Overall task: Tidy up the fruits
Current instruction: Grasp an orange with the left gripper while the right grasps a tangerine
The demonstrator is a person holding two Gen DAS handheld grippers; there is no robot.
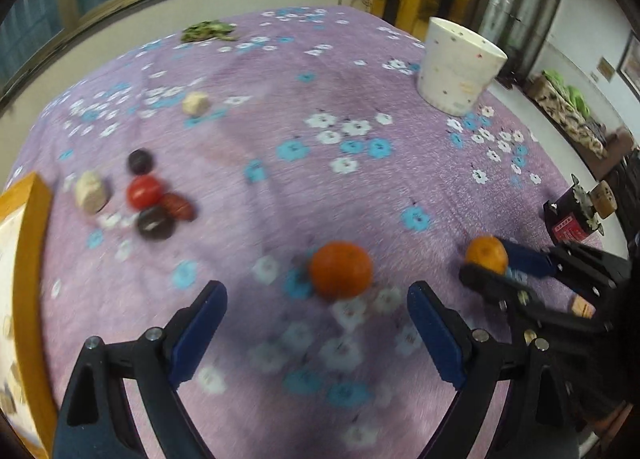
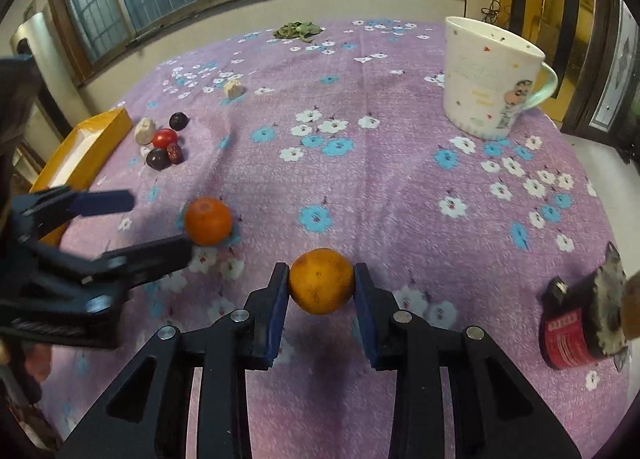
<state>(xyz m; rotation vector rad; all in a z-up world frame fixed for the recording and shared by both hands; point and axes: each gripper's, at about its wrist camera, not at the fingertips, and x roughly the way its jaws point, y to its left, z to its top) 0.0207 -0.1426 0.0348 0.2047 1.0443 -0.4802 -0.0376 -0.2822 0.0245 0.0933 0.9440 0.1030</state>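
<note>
Right gripper [image 2: 321, 286]: both blue pads sit flush against the sides of the paler orange [image 2: 321, 286], one each side, fruit centred between the jaws and apparently resting on the purple floral cloth [image 2: 400, 187]. Read as a grip on that orange; the left wrist view agrees, showing the same fruit pinched at the tips.

Left gripper [image 1: 318, 319]: jaws spread wide, nothing between them. Frame is motion-blurred.

Landmark: the deeper orange [image 1: 341, 269].
- It lies just ahead of the left gripper's tips, a little toward its right finger, so the left hand is clearly the nearer one. In the right wrist view one left finger appears to touch or nearly touch its side; blur prevents a firm call.
- The paler orange sits near it, on the right-hand side.
- Well beyond it, toward the yellow-edged tray [image 2: 86, 147], is a cluster: red tomato-like fruit [image 2: 165, 138], two dark plums [image 2: 178, 121], a red date, a pale lump.
- The white mug [image 2: 490, 83] stands far off on the opposite side.

Judgement: the fruit is roundish, no useful long axis, so the left approach needs only to centre the open jaws over it, shifting slightly rightward. Destination is probably the tray, not confirmed.
</note>
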